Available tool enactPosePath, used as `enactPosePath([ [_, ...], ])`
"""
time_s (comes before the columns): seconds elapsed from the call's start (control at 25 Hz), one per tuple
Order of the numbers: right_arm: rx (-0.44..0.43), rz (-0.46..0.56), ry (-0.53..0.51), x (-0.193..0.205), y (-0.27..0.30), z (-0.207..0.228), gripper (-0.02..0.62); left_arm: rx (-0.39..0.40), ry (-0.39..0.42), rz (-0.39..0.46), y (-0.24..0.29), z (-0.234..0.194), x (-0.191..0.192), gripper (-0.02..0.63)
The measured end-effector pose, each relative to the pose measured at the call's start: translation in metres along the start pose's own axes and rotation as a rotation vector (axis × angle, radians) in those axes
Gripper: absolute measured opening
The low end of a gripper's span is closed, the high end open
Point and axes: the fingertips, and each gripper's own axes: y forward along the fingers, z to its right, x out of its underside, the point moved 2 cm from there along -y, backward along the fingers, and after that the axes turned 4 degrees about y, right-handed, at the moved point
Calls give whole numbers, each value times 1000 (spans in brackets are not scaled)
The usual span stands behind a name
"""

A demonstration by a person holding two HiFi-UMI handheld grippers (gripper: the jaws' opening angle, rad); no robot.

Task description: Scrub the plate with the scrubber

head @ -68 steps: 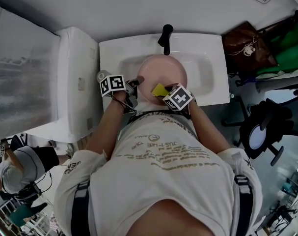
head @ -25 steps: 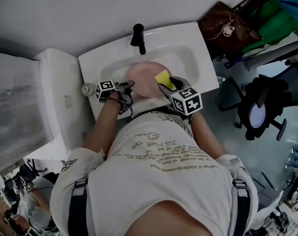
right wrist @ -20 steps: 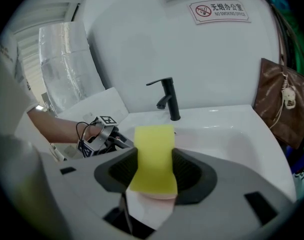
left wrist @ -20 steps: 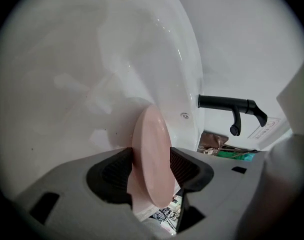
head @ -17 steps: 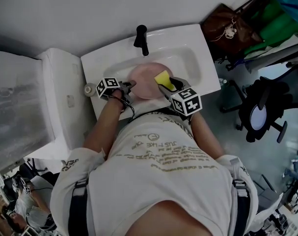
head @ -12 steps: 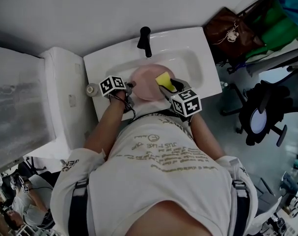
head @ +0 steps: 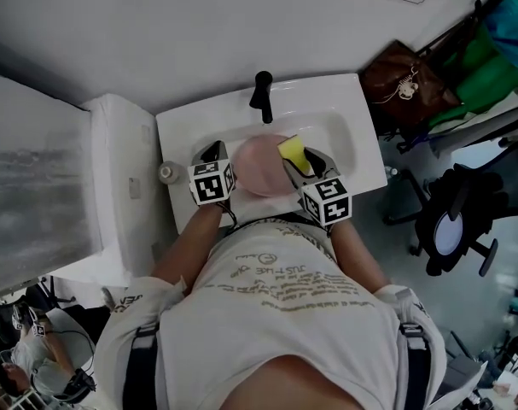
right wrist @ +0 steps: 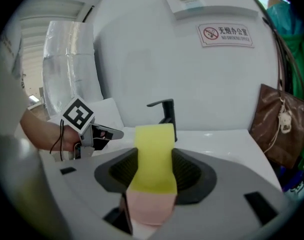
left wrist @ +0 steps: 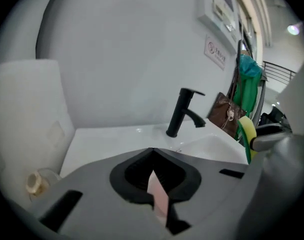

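Observation:
A pink plate [head: 263, 167] stands in the white sink [head: 348, 135], below the black tap [head: 261, 96]. My left gripper [head: 229, 162] is shut on the plate's left rim. In the left gripper view, the plate [left wrist: 158, 200] shows as a thin pink sliver between the jaws of that gripper [left wrist: 154, 184]. My right gripper [head: 301, 164] is shut on the yellow scrubber [head: 291, 150], at the plate's upper right edge. In the right gripper view, the scrubber [right wrist: 153, 151] stands upright between the jaws, with the pink plate [right wrist: 147, 209] just below it.
A small roll [head: 167, 172] lies on the sink's left ledge. A white plastic-wrapped unit [head: 122, 178] stands to the left. A brown bag [head: 404, 79] and a black office chair [head: 459, 220] are to the right. The wall is close behind the tap [left wrist: 184, 111].
My left gripper stood open beside the plate's left edge and has now shut on the rim. The scrubber has stayed at the plate's right side. The head view has shifted.

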Motion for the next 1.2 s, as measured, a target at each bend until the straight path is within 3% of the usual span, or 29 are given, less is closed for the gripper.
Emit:
enactPosePath([
  [0.32,72,345,-51,-89,-22,-6,212,-26,119,260,-42,21,-89,21],
  [0.64,127,629,-74,-176,-54,-12,210,0,159,405,-79,39,-155,21],
  [0.8,158,647,-134,-194,-56,-14,207,24,185,457,-97,51,-177,22],
  [1.2,155,619,-106,-192,-50,-24,207,26,180,458,-104,47,-176,23],
])
